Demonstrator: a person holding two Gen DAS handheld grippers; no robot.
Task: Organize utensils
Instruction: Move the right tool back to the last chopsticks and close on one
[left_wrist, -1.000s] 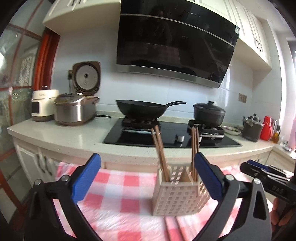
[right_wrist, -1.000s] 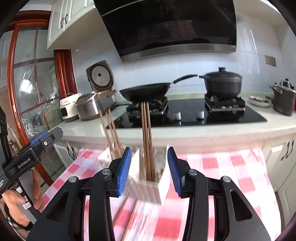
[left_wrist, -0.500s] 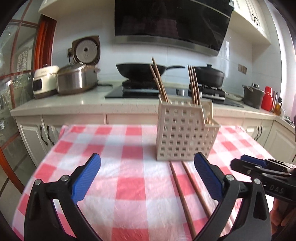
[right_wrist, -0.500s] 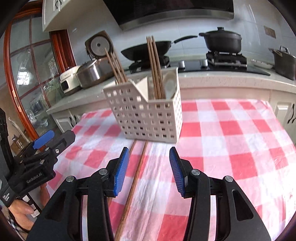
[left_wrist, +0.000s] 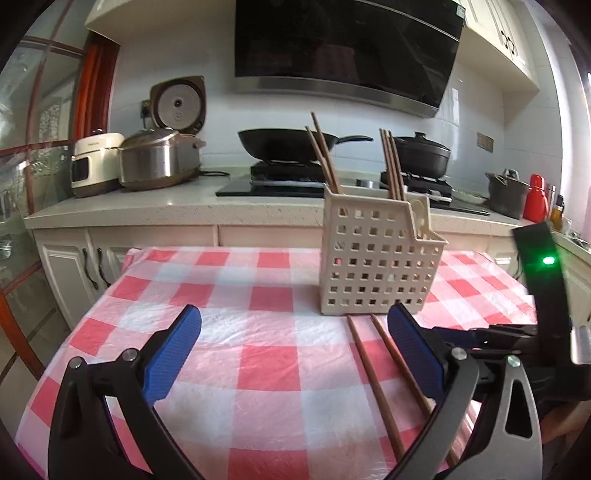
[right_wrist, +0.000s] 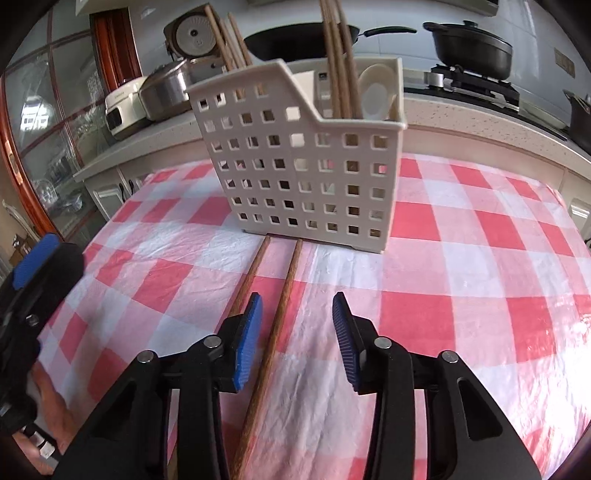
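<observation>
The right tool (right_wrist: 297, 325), its blue pads spread apart and gripping nothing, hovers low over two loose wooden chopsticks (right_wrist: 275, 332) lying side by side on the red-and-white checked cloth (right_wrist: 480, 266) that covers the counter. One chopstick runs between the open jaws; the other lies just to the left, passing under the left pad. The left tool (left_wrist: 291, 354), also spread wide and empty, is held over bare cloth to the left of the pair, its right pad close to the nearer chopstick.

The far tips of both chopsticks point at, and appear to reach, the foot of a cream perforated utensil holder (right_wrist: 306, 162) standing upright in the middle of the cloth. Inside it, one cluster of chopsticks leans out of the left compartment, another stands in the right compartment, and a pale spoon (right_wrist: 376, 92) rests beside the latter.

Judging from this, the sorting is well along: most utensils are already in the holder, and only the two chopsticks on the cloth seem left to collect, with neither yet grasped.

Beyond the counter, a wok (left_wrist: 284, 144), a lidded black pot (left_wrist: 421, 155) and rice cookers (left_wrist: 159, 162) sit along the kitchen worktop.
</observation>
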